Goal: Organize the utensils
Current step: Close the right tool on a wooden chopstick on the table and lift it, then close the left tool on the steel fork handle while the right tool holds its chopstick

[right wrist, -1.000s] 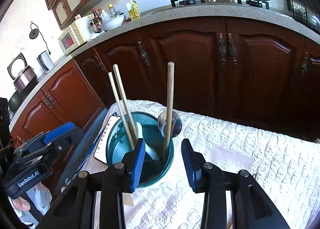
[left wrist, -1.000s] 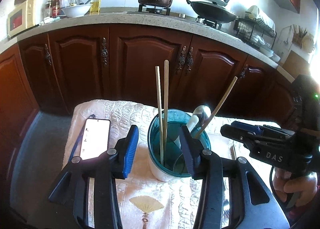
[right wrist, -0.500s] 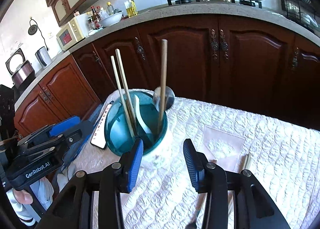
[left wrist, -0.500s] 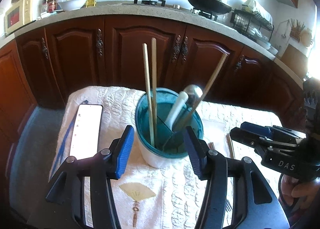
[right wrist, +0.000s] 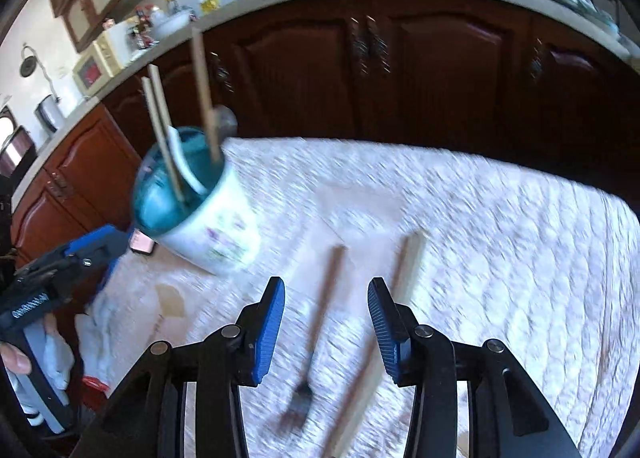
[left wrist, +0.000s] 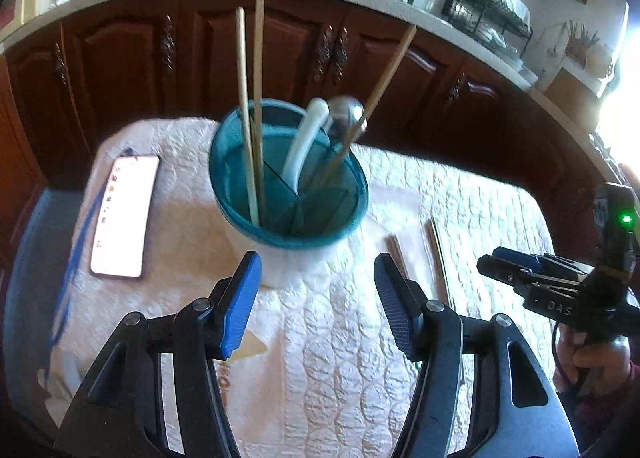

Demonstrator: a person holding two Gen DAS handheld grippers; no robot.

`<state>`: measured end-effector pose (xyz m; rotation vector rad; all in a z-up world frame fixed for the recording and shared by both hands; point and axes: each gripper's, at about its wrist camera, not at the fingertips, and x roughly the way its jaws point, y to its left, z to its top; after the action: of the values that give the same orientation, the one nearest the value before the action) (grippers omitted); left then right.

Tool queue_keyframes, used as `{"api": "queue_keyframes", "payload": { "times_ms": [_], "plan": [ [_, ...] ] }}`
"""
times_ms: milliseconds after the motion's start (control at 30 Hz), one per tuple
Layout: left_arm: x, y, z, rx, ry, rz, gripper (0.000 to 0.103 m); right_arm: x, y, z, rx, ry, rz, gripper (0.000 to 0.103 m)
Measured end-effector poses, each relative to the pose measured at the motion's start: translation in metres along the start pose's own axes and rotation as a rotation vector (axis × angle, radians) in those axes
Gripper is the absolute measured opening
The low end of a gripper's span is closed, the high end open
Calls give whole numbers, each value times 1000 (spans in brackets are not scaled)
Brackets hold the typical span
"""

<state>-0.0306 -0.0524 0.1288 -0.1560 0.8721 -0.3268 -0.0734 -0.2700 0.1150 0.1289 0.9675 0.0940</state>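
A teal-rimmed white utensil holder [left wrist: 288, 194] stands on a white quilted cloth [left wrist: 360, 358]; it holds chopsticks [left wrist: 250, 106], a white spoon [left wrist: 304, 138] and a metal ladle [left wrist: 346, 114]. It also shows in the right wrist view [right wrist: 192, 202]. My left gripper [left wrist: 316, 298] is open and empty just in front of the holder. My right gripper [right wrist: 326, 322] is open and empty above a dark-handled fork [right wrist: 320, 322] and a loose chopstick [right wrist: 396, 298] lying on the cloth. The right gripper also shows in the left wrist view [left wrist: 504, 266].
A lit phone [left wrist: 124, 214] lies on the cloth left of the holder. More chopsticks [left wrist: 438, 258] lie on the cloth to its right. Dark wooden cabinets [left wrist: 360, 54] and a counter with pots stand behind the table.
Both grippers have pulled back and up from the holder. The right gripper swung right, over the fork and chopstick on the cloth. One chopstick stays in the holder.
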Motion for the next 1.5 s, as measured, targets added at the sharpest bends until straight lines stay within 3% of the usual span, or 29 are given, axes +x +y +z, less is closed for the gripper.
{"api": "queue_keyframes", "payload": {
  "times_ms": [133, 367, 567, 667, 800, 1033, 1133, 1400, 1500],
  "plan": [
    [7, -2, -7, 4, 25, -1, 59, 14, -18, -14, 18, 39, -22, 40],
    [11, -4, -11, 12, 48, 0, 58, 51, -47, -24, 91, 92, -83, 24],
    [16, -3, -10, 7, 66, 3, 59, 73, -58, -26, 154, 135, -49, 22],
    [21, -6, -10, 12, 75, 0, 58, 82, -54, -25, 132, 151, -49, 13],
    [24, -11, -10, 28, 78, -8, 59, 79, -59, -25, 181, 137, -37, 10],
    [46, -23, -14, 33, 125, -37, 58, 47, -113, -43, 313, 140, -122, 11],
    [56, -38, -13, 48, 139, -63, 58, 34, -124, -40, 355, 99, -102, 19],
    [79, -65, -3, 73, 154, -74, 58, 49, -124, -5, 257, 87, -155, 19],
    [87, -69, -4, 78, 168, -64, 58, 64, -125, 1, 237, 102, -216, 19]
  ]
}}
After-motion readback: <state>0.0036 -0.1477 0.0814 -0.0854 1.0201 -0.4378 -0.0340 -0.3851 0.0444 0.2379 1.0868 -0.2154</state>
